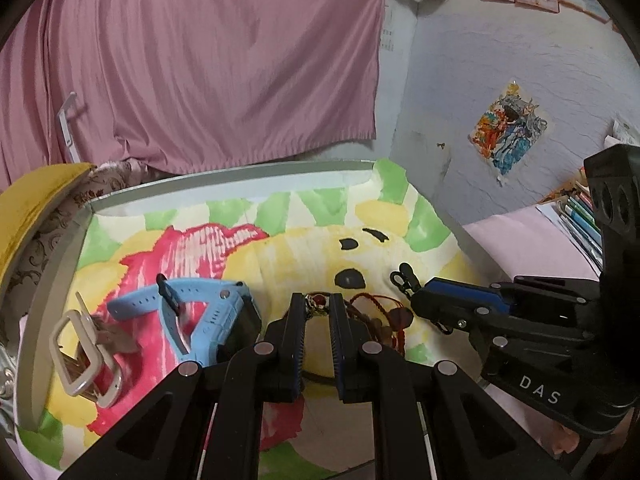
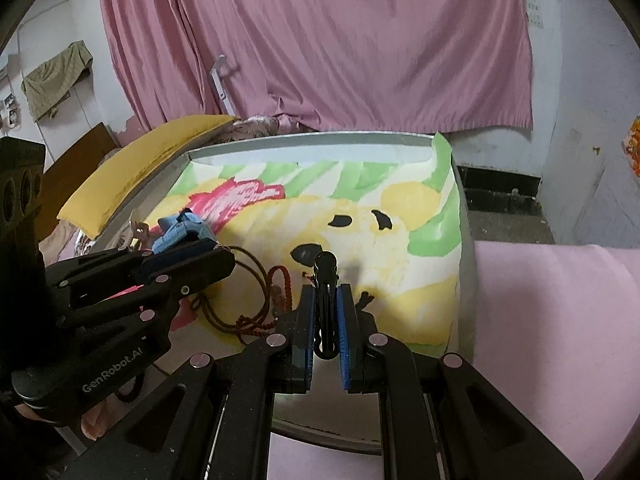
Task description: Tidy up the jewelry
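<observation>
right gripper (image 2: 325, 320) was clamped on a black clip (image 2: 326, 276), long axis running straight out along the fingers, tip pointing away over the tray (image 2: 464, 216). left gripper (image 1: 318, 316) was nearly closed on a small red-and-gold bead (image 1: 318, 301) of a cord necklace (image 2: 256, 280), whose brown loop lay on the towel (image 2: 400, 240) between the two grippers. blue watch (image 1: 208, 312) and white clip (image 1: 86, 356) sat further left, nearer the left hand. towel lined the tray; pink curtain (image 1: 220, 60) hung behind, wall to the right.
</observation>
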Demonstrator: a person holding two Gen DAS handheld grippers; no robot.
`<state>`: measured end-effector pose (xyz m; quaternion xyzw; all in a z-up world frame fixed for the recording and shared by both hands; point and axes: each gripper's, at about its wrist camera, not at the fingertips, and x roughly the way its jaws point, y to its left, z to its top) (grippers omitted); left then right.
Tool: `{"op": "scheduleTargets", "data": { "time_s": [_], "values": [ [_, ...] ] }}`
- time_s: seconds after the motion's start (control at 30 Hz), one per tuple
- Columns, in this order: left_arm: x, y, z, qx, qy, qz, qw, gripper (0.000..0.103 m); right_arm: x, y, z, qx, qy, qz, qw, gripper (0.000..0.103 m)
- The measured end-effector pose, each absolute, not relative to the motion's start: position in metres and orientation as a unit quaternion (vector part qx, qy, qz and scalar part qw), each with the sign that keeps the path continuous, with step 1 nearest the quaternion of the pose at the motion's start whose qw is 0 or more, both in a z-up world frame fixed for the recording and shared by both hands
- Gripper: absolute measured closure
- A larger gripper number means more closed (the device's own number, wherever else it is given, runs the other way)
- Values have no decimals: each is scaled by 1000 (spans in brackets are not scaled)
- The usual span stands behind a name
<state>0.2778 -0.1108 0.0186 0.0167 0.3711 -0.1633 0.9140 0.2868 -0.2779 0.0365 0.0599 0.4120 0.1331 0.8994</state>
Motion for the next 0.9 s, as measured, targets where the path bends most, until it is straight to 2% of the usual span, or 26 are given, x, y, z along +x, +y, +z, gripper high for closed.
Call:
{"op": "scheduleTargets", "data": {
  "time_s": [0.33,0.57,0.67,0.77,0.9],
  "values": [
    [282,-107,11,-3,398,-166,902,91,286,-276,36,56,415,132,898,94],
    [270,-96,24,-28,369,-154,916,90,272,-281,50,55,385,124,913,93],
    [260,-90,33,-35,348,-150,925,79,264,-284,58,52,367,120,921,89],
    [249,-82,40,-45,328,-143,933,67,251,-286,68,54,340,115,932,71],
    [235,-71,46,-52,306,-130,941,58,235,-289,80,53,309,112,943,67]
  ]
}}
